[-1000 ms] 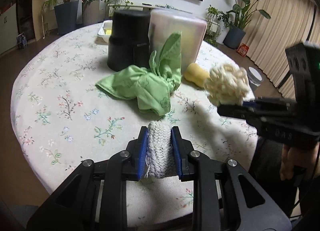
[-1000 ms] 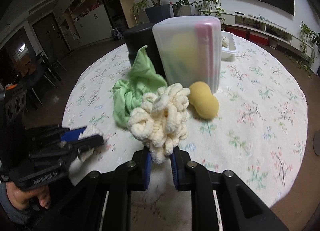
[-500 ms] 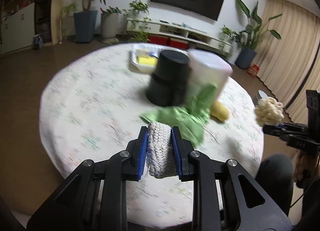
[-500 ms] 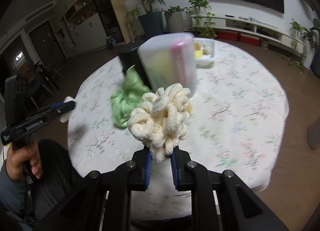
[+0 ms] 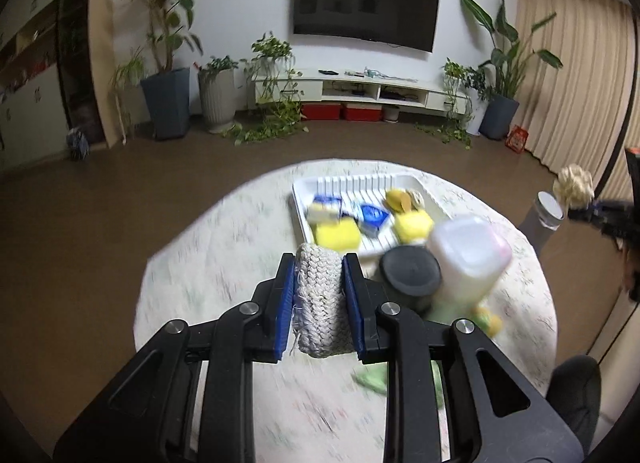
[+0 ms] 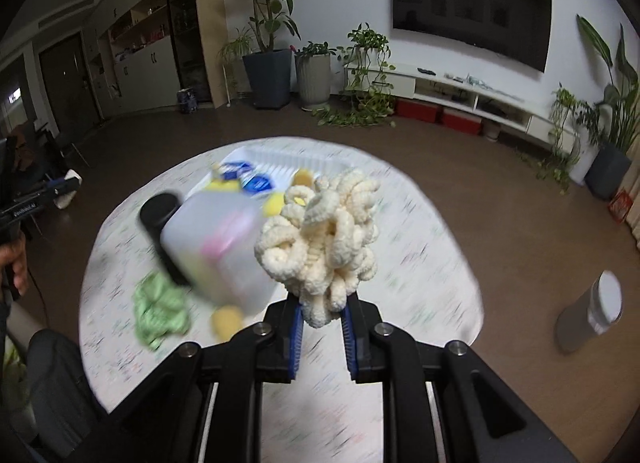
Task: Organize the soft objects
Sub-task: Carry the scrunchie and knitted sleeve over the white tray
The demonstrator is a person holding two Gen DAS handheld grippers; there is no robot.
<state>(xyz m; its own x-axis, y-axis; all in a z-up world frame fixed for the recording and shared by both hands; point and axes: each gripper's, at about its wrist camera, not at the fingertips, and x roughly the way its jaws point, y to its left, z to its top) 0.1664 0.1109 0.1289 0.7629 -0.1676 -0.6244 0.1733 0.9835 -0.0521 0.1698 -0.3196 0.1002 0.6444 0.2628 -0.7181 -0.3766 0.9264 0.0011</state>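
Now both my tongs have risen well above the table [image 5: 208,275], where a second ago they hung low just over the cloth. My left tongs [image 5: 320,287] stay clenched on the woven pad [image 5: 320,303], and my right tongs [image 6: 320,323] stay clenched on the cream yarn puff [image 6: 320,235]. From up here the white tray [image 5: 304,199] shows at 12 o'clock behind the black canister [image 5: 410,269] and the clear plastic tub [image 5: 468,251], already holding yellow sponges and blue packets. The green cloth [image 6: 160,311] lies on the table at 7 o'clock of the tub, with a yellow sponge [image 6: 226,321] beside it. I judge the lift clears those containers so both soft pieces can go into the tray.
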